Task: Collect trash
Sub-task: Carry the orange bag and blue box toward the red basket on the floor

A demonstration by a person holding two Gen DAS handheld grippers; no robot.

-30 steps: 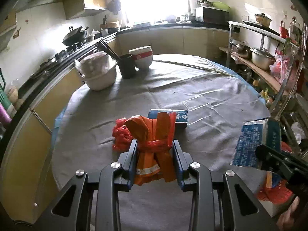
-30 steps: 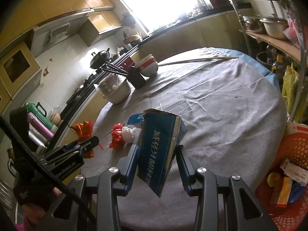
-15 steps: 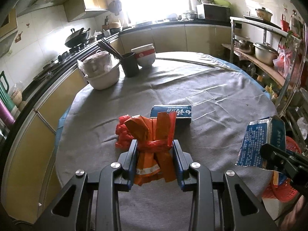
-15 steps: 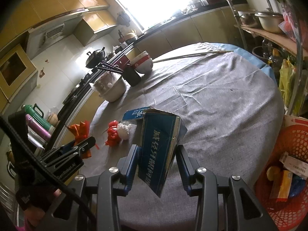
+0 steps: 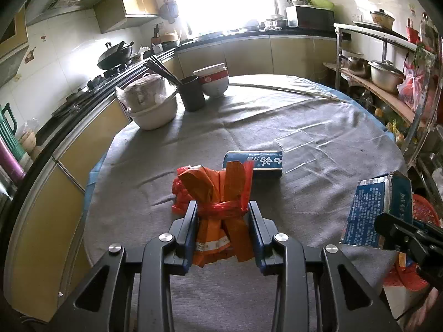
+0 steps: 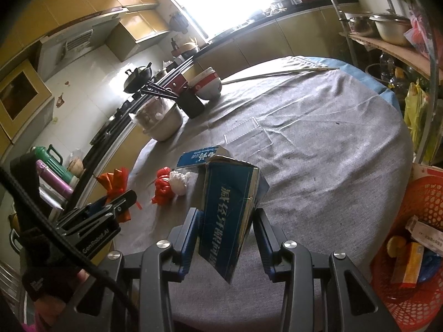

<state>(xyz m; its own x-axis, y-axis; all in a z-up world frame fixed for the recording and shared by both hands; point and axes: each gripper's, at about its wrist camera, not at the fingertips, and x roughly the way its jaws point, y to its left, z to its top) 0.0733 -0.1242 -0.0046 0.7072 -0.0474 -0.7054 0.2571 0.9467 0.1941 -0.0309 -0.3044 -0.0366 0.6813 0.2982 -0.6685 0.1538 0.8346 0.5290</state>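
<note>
— Two bits of trash are up off the table at once. See the orange wrapper bundle [image 5: 221, 207]? It's pinched between the jaws of the left gripper [image 5: 223, 221], held above the grey tablecloth [image 5: 318, 127].

— And the other hand?

— That's the right gripper [image 6: 225, 229], clamped on an opened blue carton [image 6: 229, 210], tilted, its torn top toward the table.

— So the picking-up is done for those two?

— I'd say so; it looks like the carrying step. The red mesh basket [image 6: 423, 202] sits low, just off the table's right edge, already holding scraps.

— What's next, then?

— Probably swing the carton over the basket rim and let go, then bring the bundle across. A flat blue box [image 5: 253, 163], a red plastic scrap [image 6: 162, 185] and a white crumpled wad [image 6: 180, 181] remain on the cloth.
</note>
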